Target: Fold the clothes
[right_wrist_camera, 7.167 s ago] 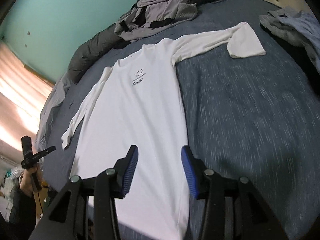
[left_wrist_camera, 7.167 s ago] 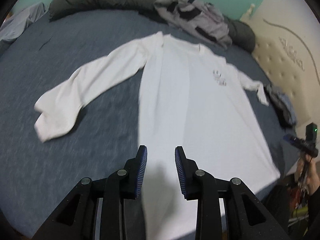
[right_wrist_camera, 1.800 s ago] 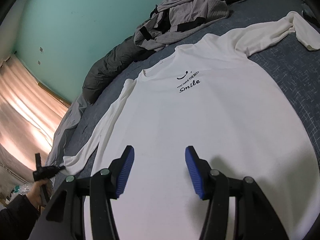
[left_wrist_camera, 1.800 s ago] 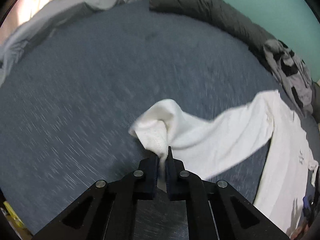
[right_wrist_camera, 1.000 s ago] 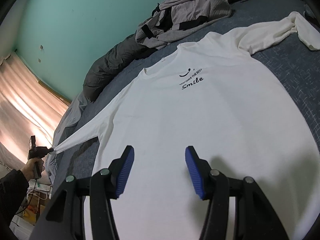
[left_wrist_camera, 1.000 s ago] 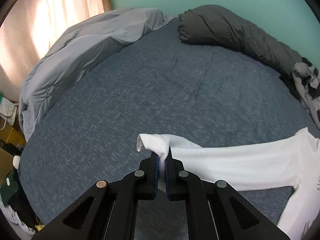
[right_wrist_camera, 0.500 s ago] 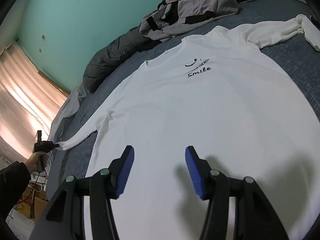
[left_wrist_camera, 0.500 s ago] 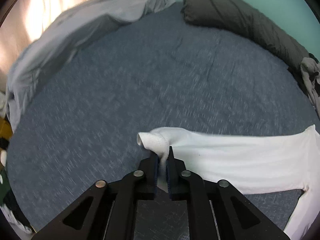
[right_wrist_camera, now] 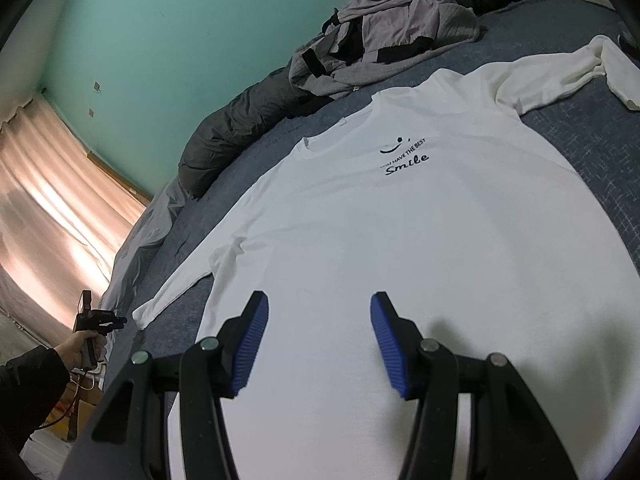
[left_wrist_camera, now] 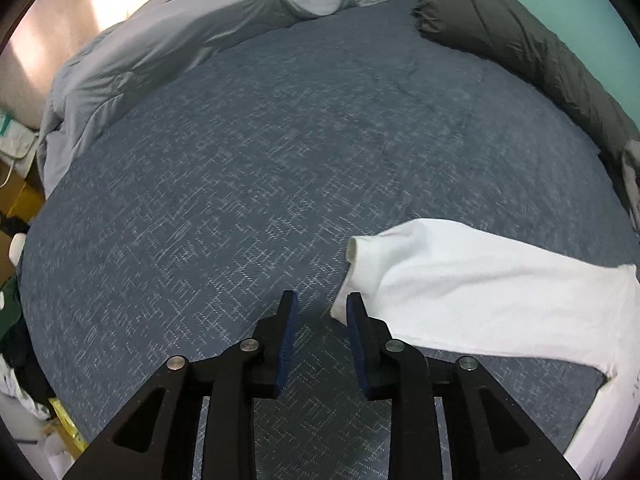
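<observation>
A white long-sleeved shirt (right_wrist_camera: pixel 400 232) with black "Smile" print lies face up on the blue bed (left_wrist_camera: pixel 240 184). Its left sleeve (left_wrist_camera: pixel 460 280) lies flat and stretched out, the cuff just in front of my left gripper (left_wrist_camera: pixel 320 304), which is open and empty; the cuff edge touches the right finger. The same sleeve shows in the right wrist view (right_wrist_camera: pixel 180 288). My right gripper (right_wrist_camera: pixel 316 312) is open and empty, hovering over the shirt's lower body. The other sleeve (right_wrist_camera: pixel 560 76) lies bent at the far right.
A dark grey rolled duvet (left_wrist_camera: pixel 520 40) runs along the teal wall. A grey blanket (left_wrist_camera: pixel 180 40) is heaped at the bed's far left edge. A pile of grey clothes (right_wrist_camera: pixel 392 28) lies beyond the shirt's collar. Boxes and clutter (left_wrist_camera: pixel 16 200) sit off the bed's left side.
My left gripper has opened and let go of the sleeve cuff, which now lies flat on the bed. The right gripper has stayed open over the shirt.
</observation>
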